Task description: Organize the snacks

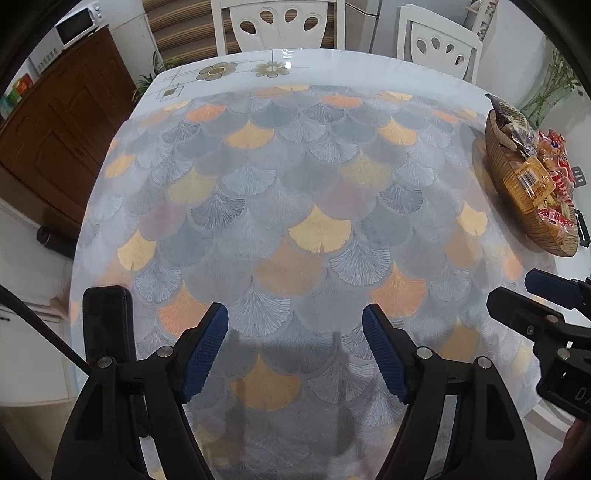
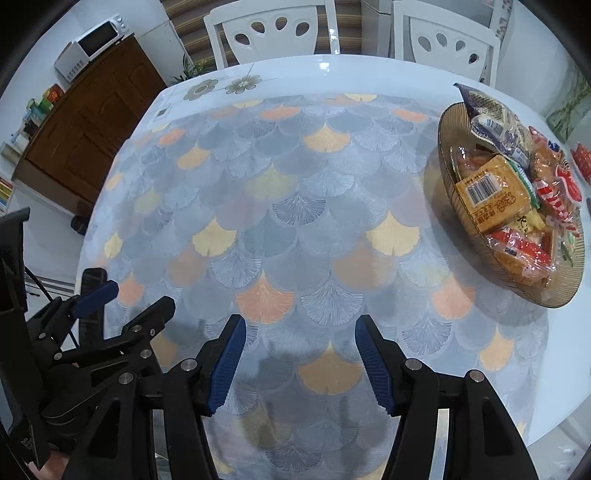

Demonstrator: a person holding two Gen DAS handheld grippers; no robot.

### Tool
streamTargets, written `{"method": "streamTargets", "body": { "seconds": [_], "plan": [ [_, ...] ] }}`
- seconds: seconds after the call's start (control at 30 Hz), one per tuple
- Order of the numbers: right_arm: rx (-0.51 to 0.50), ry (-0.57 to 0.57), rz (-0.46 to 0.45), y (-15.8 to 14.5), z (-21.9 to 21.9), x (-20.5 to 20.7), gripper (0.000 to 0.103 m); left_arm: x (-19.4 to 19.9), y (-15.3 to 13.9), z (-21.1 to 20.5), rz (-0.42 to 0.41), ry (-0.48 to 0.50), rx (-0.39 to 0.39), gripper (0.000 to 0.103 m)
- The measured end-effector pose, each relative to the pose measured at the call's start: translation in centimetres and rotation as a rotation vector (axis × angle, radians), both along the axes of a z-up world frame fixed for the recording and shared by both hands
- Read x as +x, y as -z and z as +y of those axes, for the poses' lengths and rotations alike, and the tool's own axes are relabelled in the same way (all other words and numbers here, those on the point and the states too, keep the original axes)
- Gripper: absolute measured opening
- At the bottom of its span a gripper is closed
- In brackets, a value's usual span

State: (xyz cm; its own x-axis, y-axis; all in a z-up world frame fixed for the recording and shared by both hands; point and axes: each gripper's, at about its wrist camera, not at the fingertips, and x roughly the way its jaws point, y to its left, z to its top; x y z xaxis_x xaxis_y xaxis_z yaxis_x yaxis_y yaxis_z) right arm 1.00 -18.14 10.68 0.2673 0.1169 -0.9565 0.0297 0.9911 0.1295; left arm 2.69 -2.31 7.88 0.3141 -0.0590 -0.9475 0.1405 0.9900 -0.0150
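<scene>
An amber ribbed glass plate stands at the table's right side, heaped with wrapped snacks. Among them are a yellow packet with a barcode, red packets and a dark purple one. The left wrist view has the same plate at its far right edge. My left gripper hangs open over the patterned tablecloth with nothing between its blue pads. My right gripper is open and empty too, left of the plate and well apart from it. Each gripper shows in the other's view: right, left.
A black phone-like slab lies at the table's left edge. Two white chairs stand behind the far edge. A wooden cabinet with a white microwave is at the left. Something red lies beyond the plate.
</scene>
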Motion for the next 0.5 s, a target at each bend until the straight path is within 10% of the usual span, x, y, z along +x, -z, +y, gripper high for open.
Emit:
{"method": "streamTargets", "body": {
  "seconds": [0.5],
  "plan": [
    [-0.024,0.000,0.009,0.5,1.3,-0.5,0.059,0.2,0.5,0.5,0.004,0.006,0.008,0.074]
  ]
}}
